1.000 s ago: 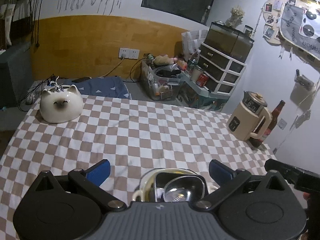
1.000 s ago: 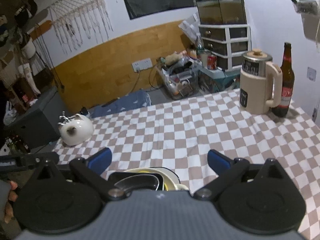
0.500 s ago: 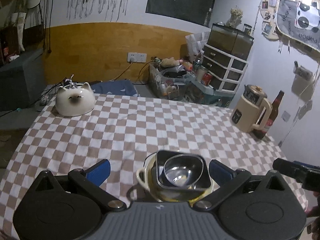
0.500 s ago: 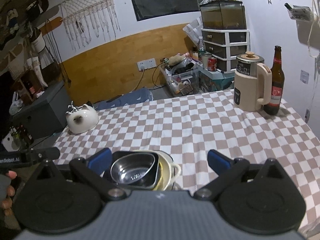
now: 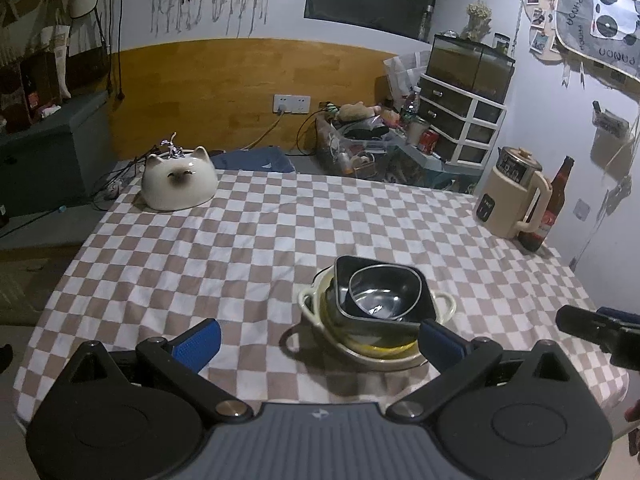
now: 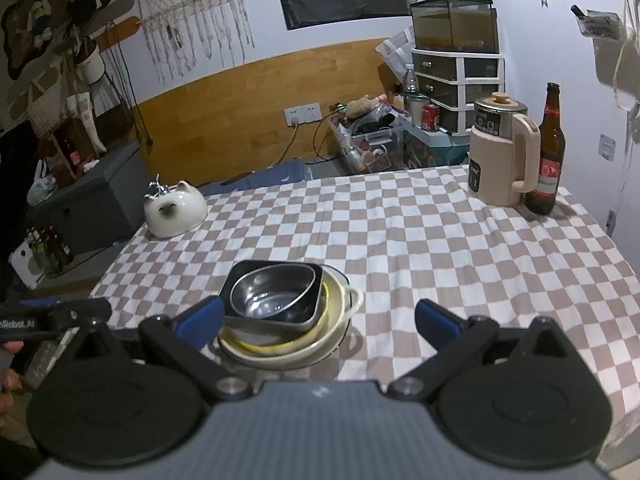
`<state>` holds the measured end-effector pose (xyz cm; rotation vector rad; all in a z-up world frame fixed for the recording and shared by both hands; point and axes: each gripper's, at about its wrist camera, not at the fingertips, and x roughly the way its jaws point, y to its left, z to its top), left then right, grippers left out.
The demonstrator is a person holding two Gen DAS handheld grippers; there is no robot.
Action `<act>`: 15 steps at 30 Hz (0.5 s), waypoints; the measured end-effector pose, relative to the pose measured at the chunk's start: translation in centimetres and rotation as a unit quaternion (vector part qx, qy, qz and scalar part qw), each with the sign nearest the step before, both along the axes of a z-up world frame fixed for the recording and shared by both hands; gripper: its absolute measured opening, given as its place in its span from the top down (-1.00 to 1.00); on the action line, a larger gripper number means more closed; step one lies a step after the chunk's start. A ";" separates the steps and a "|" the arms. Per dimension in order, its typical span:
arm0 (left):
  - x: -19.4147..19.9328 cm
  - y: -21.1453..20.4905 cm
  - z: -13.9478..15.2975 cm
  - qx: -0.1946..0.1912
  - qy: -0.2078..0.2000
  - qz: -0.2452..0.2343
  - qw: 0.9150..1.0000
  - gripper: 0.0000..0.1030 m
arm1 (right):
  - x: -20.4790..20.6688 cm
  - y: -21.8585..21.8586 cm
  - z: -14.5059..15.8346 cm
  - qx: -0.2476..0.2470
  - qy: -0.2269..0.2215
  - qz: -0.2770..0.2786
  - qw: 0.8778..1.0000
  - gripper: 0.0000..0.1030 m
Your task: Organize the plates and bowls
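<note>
Nested stack of dishes sits on the checkered table (image 5: 248,248), toward its near edge — steel bowl (image 5: 376,298) inside a dark square bowl (image 5: 424,300), that inside a cream two-handled dish (image 5: 310,304) with a yellow rim showing under it. Stack as landmark: left gripper (image 5: 318,338) hovers just in front and to the left of it, blue fingers (image 5: 198,340) spread wide, the right-hand pad overlapping the stack's front edge in view, contact unclear. Right gripper (image 6: 318,318) hovers in front and to the right of the stack, fingers (image 6: 436,320) spread wide, holding nothing. Cat-shaped ceramic (image 5: 180,184) far back-left of the stack; beige kettle (image 6: 502,152) and brown bottle (image 6: 548,152) touching each other, far back-right.
</note>
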<state>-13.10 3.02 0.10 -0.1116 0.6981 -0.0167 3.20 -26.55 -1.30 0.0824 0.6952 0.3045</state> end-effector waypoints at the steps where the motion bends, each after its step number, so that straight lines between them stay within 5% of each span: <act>1: -0.3 0.2 0.0 0.001 0.000 -0.001 1.000 -1.00 | -0.2 0.1 0.1 -0.001 0.000 -0.002 1.000 -0.99; 15: -2.7 2.7 -0.8 0.003 0.013 -0.022 1.000 -1.00 | -2.6 1.3 -0.2 -0.008 -0.002 -0.019 1.000 -0.99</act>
